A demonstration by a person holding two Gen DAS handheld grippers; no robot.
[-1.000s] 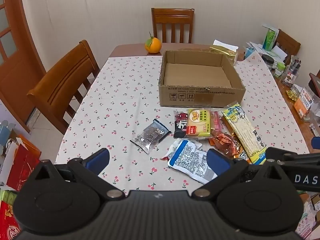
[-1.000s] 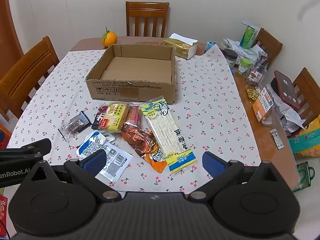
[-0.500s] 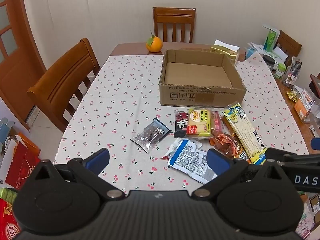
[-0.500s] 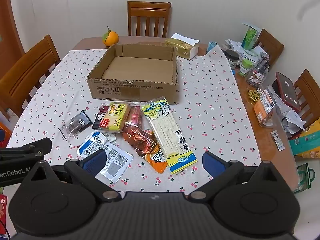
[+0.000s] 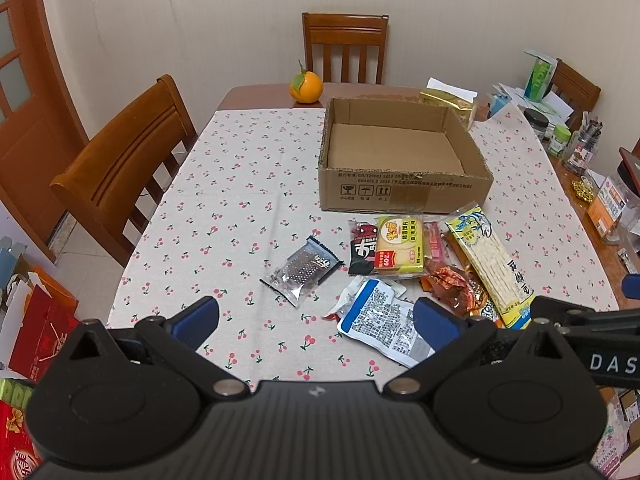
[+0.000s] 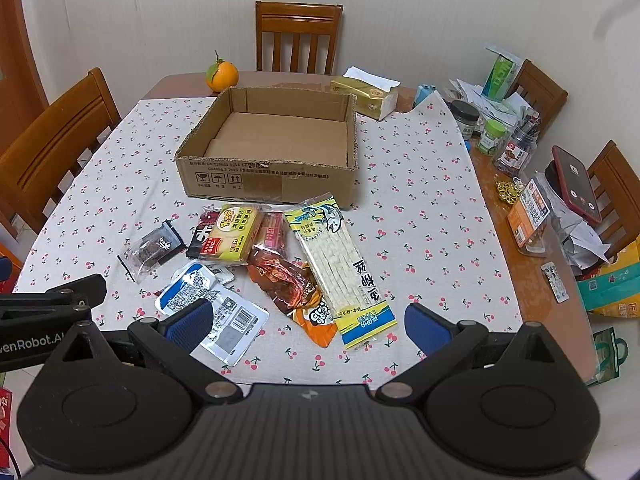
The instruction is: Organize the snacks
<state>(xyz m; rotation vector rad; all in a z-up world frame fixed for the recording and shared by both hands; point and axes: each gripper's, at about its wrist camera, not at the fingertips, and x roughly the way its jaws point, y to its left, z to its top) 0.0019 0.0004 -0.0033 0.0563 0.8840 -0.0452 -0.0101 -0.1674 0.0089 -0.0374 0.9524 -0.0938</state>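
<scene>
An empty cardboard box (image 5: 404, 152) (image 6: 272, 140) stands on the cherry-print tablecloth. In front of it lie several snack packets: a long yellow fish-strip pack (image 5: 490, 262) (image 6: 340, 264), a yellow cracker pack (image 5: 400, 244) (image 6: 234, 232), a red-orange pouch (image 6: 290, 280), a white-blue pouch (image 5: 380, 320) (image 6: 216, 312) and a silver-black packet (image 5: 302, 272) (image 6: 150, 248). My left gripper (image 5: 316, 320) is open and empty above the near table edge. My right gripper (image 6: 306, 318) is open and empty, to the right of it.
An orange (image 5: 306, 86) and a gold tissue box (image 6: 366, 96) sit behind the box. Jars, papers and a phone (image 6: 576, 184) crowd the table's right side. Wooden chairs (image 5: 120, 160) stand at the left, far end and right. Bags (image 5: 36, 328) lie on the floor at left.
Both grippers have drifted slightly nearer the table, so the view has shifted a little. The snacks and box have not moved.
</scene>
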